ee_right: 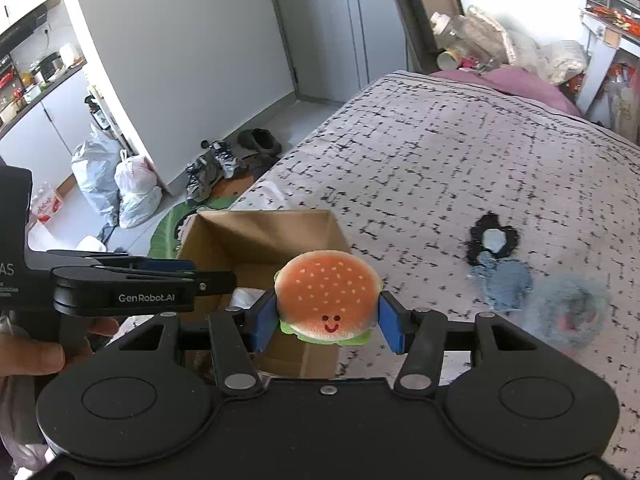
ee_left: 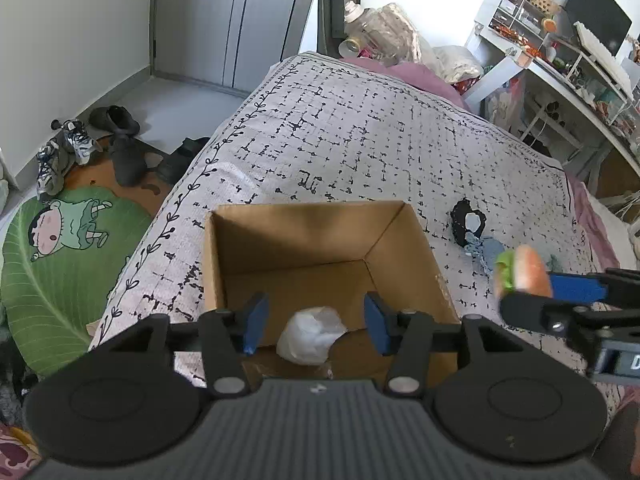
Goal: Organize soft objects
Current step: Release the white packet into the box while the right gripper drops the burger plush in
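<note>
An open cardboard box (ee_left: 288,248) stands on the patterned bedspread (ee_left: 360,140). My left gripper (ee_left: 316,322) hovers over the box, open, and its blue pads stand clear of a white soft bundle (ee_left: 310,334) lying on the box floor below. My right gripper (ee_right: 328,322) is shut on a plush burger (ee_right: 328,292) with a smiling face, held just above the box's near right corner (ee_right: 320,356). In the left wrist view the burger (ee_left: 524,270) shows at the right edge.
On the bed right of the box lie a black fabric piece (ee_right: 494,240), a blue fabric piece (ee_right: 506,280) and a grey fluffy ring (ee_right: 572,312). Shoes (ee_left: 64,152) and a green rug (ee_left: 52,264) lie on the floor left. Shelves (ee_left: 560,52) stand at the back right.
</note>
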A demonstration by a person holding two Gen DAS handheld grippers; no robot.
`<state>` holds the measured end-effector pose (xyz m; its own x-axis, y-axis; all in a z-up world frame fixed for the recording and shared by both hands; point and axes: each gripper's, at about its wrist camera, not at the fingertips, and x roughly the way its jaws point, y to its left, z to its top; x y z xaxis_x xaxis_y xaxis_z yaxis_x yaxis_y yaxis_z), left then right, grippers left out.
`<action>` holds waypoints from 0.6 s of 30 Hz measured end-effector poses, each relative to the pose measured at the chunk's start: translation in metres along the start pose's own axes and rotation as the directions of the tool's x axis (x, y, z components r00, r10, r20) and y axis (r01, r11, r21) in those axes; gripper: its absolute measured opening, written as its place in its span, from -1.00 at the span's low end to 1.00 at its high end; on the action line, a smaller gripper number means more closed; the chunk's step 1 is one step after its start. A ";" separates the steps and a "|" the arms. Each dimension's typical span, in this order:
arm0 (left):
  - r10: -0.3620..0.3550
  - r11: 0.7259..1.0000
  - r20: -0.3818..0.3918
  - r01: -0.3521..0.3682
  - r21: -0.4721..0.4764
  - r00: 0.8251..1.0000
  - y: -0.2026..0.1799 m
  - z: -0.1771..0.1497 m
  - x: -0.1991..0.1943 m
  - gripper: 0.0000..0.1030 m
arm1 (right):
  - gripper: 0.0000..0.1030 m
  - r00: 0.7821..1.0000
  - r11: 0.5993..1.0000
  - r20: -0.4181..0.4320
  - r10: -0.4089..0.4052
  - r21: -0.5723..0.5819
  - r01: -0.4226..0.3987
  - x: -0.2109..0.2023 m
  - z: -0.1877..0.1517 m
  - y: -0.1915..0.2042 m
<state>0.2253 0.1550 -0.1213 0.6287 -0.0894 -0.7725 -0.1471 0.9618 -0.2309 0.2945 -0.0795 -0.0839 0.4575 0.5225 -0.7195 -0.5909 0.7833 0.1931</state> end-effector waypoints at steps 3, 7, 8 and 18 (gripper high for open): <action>-0.012 1.000 0.000 0.012 0.002 1.000 0.000 -0.002 -0.004 0.18 | 0.02 1.000 1.000 -0.002 0.015 -0.002 -0.015 0.005 0.002 0.006; -0.002 1.000 0.008 0.002 0.003 1.000 0.002 -0.007 -0.014 0.29 | 0.05 0.999 0.999 -0.011 0.033 -0.002 -0.033 0.013 0.002 0.014; -0.002 1.000 0.011 0.002 -0.001 1.000 0.002 -0.007 -0.016 0.32 | 0.10 0.999 0.999 -0.011 0.045 0.004 -0.045 0.014 0.001 0.015; 0.022 0.998 0.055 -0.019 -0.053 0.998 0.011 -0.011 -0.037 0.75 | 0.53 0.999 0.998 0.006 0.047 0.052 -0.047 -0.001 -0.012 0.003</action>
<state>0.1921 0.1665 -0.1014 0.6665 -0.0540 -0.7435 -0.1991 0.9483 -0.2473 0.2844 -0.0819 -0.0909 0.4331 0.5607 -0.7057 -0.5768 0.7741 0.2610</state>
